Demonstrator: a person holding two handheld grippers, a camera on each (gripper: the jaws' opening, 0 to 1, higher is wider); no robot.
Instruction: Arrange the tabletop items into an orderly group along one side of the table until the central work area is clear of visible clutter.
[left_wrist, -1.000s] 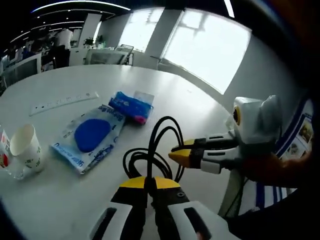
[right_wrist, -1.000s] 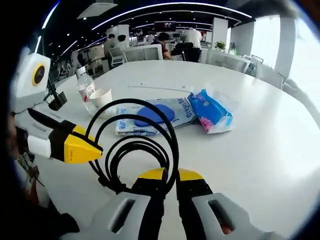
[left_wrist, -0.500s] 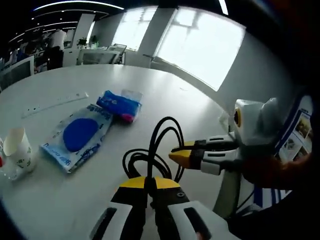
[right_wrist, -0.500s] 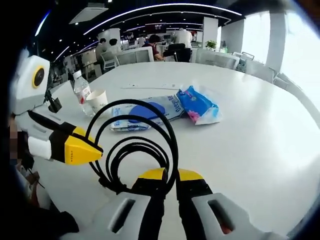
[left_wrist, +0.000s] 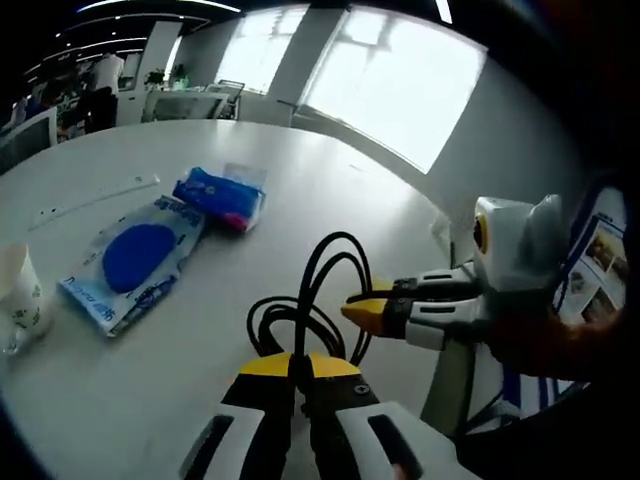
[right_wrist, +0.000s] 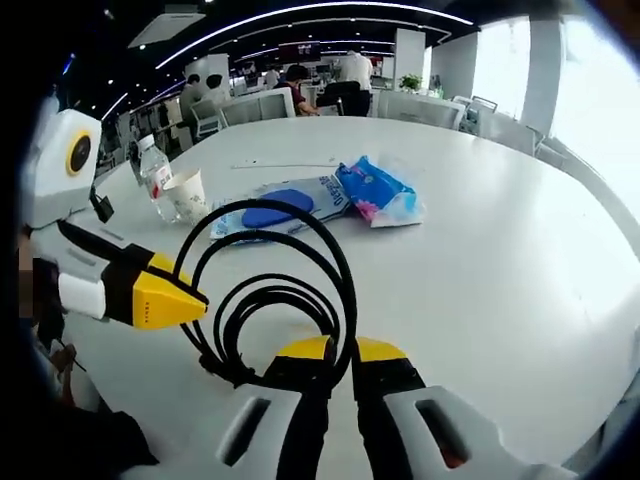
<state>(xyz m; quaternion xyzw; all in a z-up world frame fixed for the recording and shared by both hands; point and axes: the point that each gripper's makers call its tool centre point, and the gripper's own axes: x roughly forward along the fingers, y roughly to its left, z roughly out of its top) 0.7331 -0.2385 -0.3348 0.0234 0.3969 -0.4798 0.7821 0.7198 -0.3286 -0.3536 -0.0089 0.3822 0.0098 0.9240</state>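
Observation:
A coiled black cable hangs between both grippers above the white table. In the left gripper view my left gripper is shut on the coil's lower part, and the right gripper comes in from the right with its yellow tips at the loops. The right gripper view shows my right gripper shut on the cable, with the left gripper at the coil's left side. Farther off lie a blue wipes packet and a clear bag holding a blue pad.
A paper cup and a water bottle stand together beyond the bag. A long white strip lies behind the packets. The table edge runs close on the right. People sit at desks in the background.
Both grippers keep the same hold on the cable. Both views have drawn back from the packets and cup, which now look smaller and farther off; the table's near right edge is closer.

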